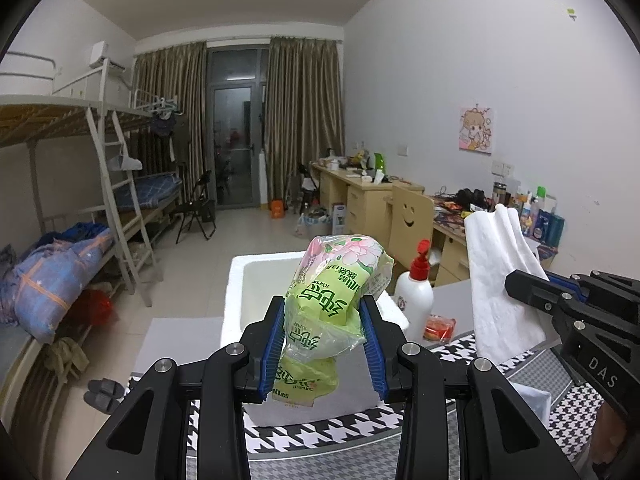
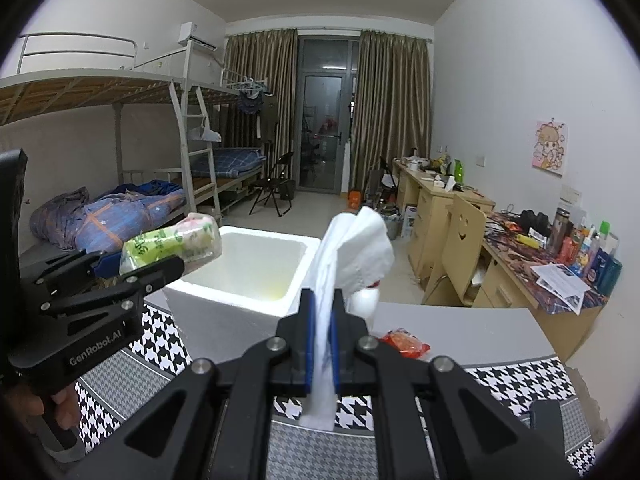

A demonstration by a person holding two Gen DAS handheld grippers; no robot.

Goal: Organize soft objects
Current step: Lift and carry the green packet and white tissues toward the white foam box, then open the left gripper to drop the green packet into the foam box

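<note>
My left gripper is shut on a green tissue pack in clear plastic wrap and holds it above the near edge of a white foam box. My right gripper is shut on a white folded cloth that stands up from the jaws, to the right of the box. The right gripper also shows in the left wrist view with the cloth. The left gripper shows in the right wrist view with the pack.
A white pump bottle with a red cap and a red snack packet lie on the grey table right of the box. A houndstooth mat covers the near table. Bunk beds stand left, desks right.
</note>
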